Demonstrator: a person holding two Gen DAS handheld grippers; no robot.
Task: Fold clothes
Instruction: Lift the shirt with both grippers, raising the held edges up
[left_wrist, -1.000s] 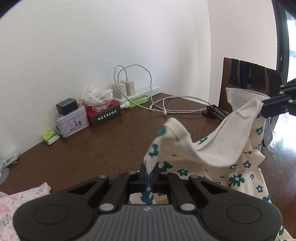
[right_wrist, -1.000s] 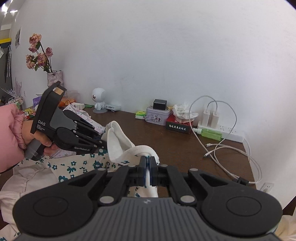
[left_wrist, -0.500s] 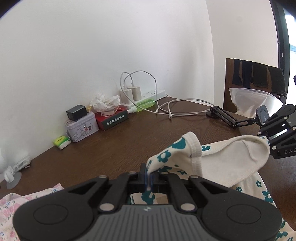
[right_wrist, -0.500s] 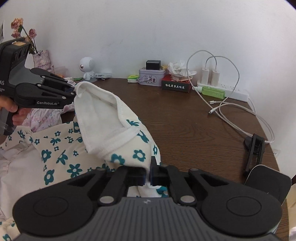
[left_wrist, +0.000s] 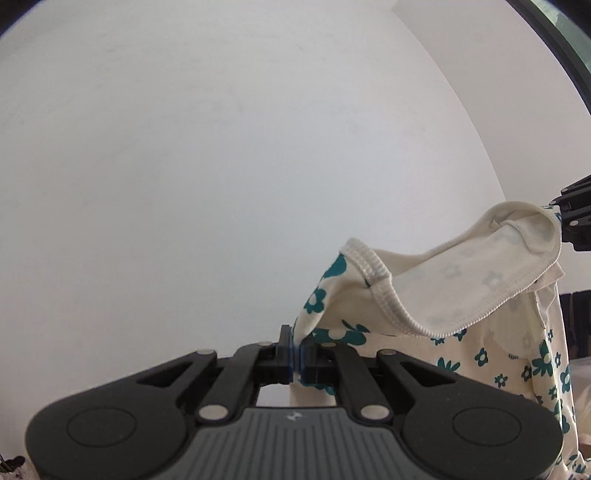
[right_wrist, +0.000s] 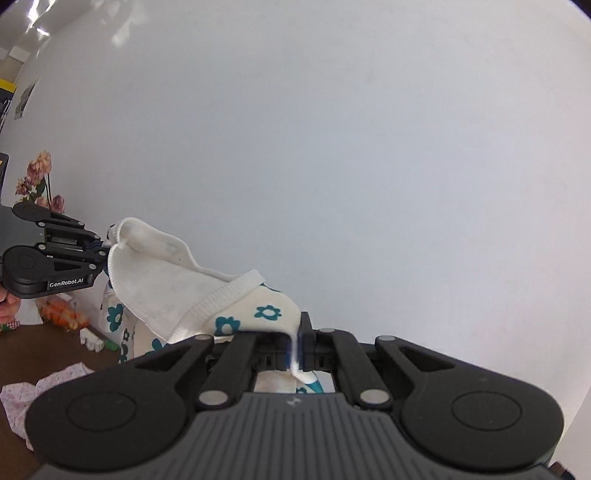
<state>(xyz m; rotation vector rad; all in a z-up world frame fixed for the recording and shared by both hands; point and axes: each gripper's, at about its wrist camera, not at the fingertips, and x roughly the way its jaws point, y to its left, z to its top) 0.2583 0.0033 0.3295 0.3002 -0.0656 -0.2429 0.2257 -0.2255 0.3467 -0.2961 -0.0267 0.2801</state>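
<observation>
Cream cotton printed with teal flowers makes up the garment (left_wrist: 436, 314), which hangs in the air between the two tools against a plain white wall (left_wrist: 221, 166). In the left wrist view, going from left to right, the left hand-held gripper (left_wrist: 296, 354) has its jaws pressed together on a pinch of the fabric beside the ribbed band; the cloth then rises, sags open to show its pale inner side, and climbs to a stitched corner at the right edge, where the right hand-held gripper (left_wrist: 565, 218) meets it. Only the tip of that tool shows there, cut off by the frame, and the lower part of the garment drops out of sight behind the left tool's body. In the right wrist view, dried pink flowers (right_wrist: 37, 181) stand at the far left, with the left tool below them, a sliver of the holder's hand (right_wrist: 7, 306) just visible behind it. A brown worktop (right_wrist: 55, 350) shows only in the lower left corner, carrying a pink-patterned cloth (right_wrist: 22, 398) and some small orange and white items too blurred to identify. Further right, the garment runs down into the right tool, whose jaws are clamped on a narrow fold of cloth.
</observation>
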